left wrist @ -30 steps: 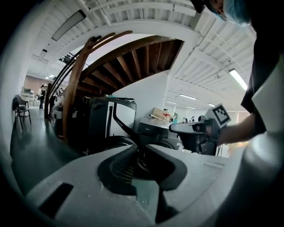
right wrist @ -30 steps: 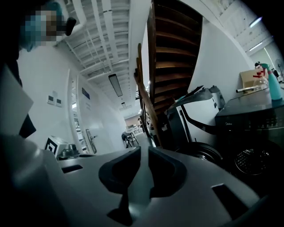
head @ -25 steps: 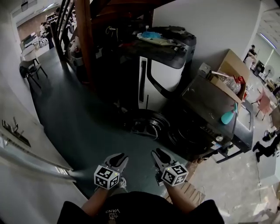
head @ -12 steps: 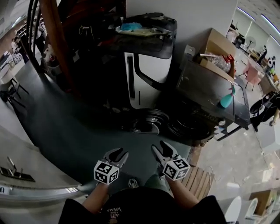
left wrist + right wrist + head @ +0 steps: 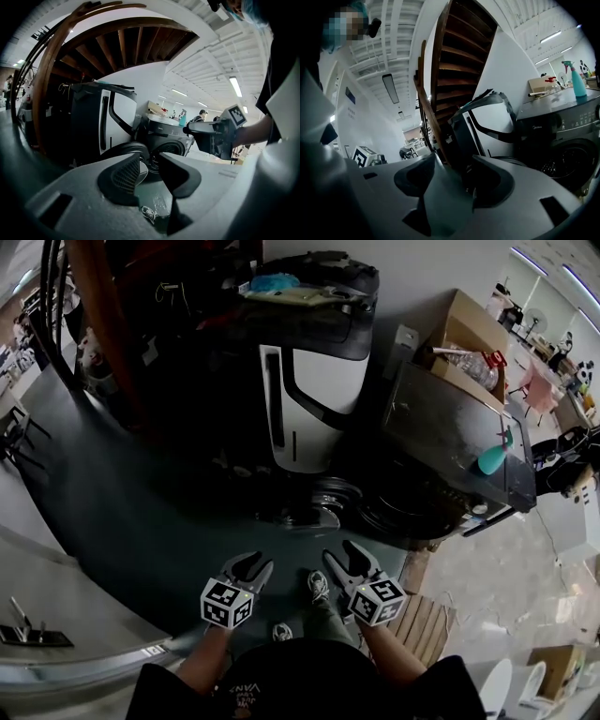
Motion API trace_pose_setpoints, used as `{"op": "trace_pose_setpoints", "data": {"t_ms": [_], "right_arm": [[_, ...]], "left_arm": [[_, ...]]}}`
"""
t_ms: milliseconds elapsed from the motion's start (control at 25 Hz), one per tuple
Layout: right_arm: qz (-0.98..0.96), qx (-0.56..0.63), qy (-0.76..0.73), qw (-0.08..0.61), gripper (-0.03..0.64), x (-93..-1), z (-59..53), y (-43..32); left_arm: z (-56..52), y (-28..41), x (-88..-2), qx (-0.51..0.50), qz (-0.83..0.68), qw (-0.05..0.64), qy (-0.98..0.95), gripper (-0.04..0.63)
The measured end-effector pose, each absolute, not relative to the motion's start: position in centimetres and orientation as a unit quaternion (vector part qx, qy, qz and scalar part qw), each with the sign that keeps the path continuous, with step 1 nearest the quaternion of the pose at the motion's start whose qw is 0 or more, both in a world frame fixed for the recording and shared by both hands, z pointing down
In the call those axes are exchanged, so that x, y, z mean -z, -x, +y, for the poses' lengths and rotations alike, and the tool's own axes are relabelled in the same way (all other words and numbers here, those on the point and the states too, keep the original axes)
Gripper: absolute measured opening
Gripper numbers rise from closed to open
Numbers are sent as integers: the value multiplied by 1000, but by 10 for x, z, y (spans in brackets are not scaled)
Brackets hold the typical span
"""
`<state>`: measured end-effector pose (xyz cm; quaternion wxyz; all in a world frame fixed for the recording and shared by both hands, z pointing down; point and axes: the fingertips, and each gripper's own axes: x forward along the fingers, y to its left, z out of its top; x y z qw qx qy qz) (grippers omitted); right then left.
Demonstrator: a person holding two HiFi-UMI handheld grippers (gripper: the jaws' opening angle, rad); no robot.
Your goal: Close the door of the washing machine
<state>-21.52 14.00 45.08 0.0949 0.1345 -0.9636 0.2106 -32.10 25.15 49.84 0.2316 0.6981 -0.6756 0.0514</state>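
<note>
I see a dark grey front-loading washing machine (image 5: 450, 432) at about one o'clock from my grippers. Its round, dark-rimmed door (image 5: 312, 506) stands swung wide open at the drum's nine o'clock, low by the floor. My left gripper (image 5: 251, 564) has narrowly parted, empty jaws. My right gripper (image 5: 343, 555) is opening, with nothing between its jaws.
</note>
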Motion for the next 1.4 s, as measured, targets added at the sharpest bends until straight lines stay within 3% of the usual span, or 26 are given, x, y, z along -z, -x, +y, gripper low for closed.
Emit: {"op": "trace_pose_setpoints", "data": {"t_ms": [640,1000,1400], "right_arm": [[-957,-229,-77,160,256,-497,22,281],[-952,-237,-35,192,275,-526,-16,299],[-937,-286,-29,197,275,-555,-49,286]], "left_arm": [[104,426,-540,-74,-711,250,-653,152],[41,445,-605,-133,-687,294,-651,246],[-16,449,-678,-291,-601,314,-675,343]]}}
